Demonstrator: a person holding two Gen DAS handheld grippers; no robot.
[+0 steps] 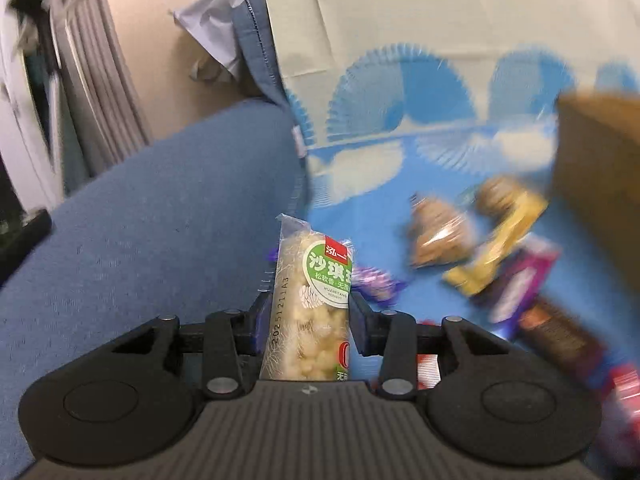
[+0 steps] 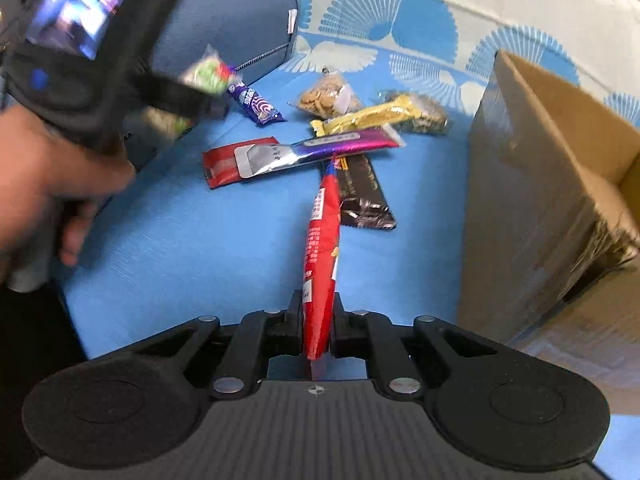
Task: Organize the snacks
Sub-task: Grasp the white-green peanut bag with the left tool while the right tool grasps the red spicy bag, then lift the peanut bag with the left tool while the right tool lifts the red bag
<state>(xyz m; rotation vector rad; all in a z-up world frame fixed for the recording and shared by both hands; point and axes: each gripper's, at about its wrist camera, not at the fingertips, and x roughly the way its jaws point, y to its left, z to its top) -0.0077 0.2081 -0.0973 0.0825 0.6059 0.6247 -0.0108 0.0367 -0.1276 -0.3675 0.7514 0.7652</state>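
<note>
Sachima pack (image 1: 310, 312), clear with green label, pinched by left claw (image 1: 310, 320); right claw (image 2: 318, 320) pinching red packet (image 2: 322, 248).

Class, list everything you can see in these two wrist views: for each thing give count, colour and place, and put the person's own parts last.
Sachima bar: one, clear wrapper with green label, between the left gripper's fingers.
Red packet: one, red, clamped in the right gripper.
Small purple packet: one, purple, far left of the mat.
Biscuit bag: one, clear with tan biscuits, far middle.
Yellow packet: one, yellow, beside the biscuit bag.
Long purple packet: one, purple and silver, lying across the others.
Red-and-silver pouch: one, under the long purple packet's left end.
Dark packet: one, dark brown, beside the red packet.
Cardboard box: one, brown, open, right side.
Patterned mat: one, blue and white.
Sofa: blue.
Left gripper: black.
Right gripper: black.
Hand: one, holding the left gripper.
</note>
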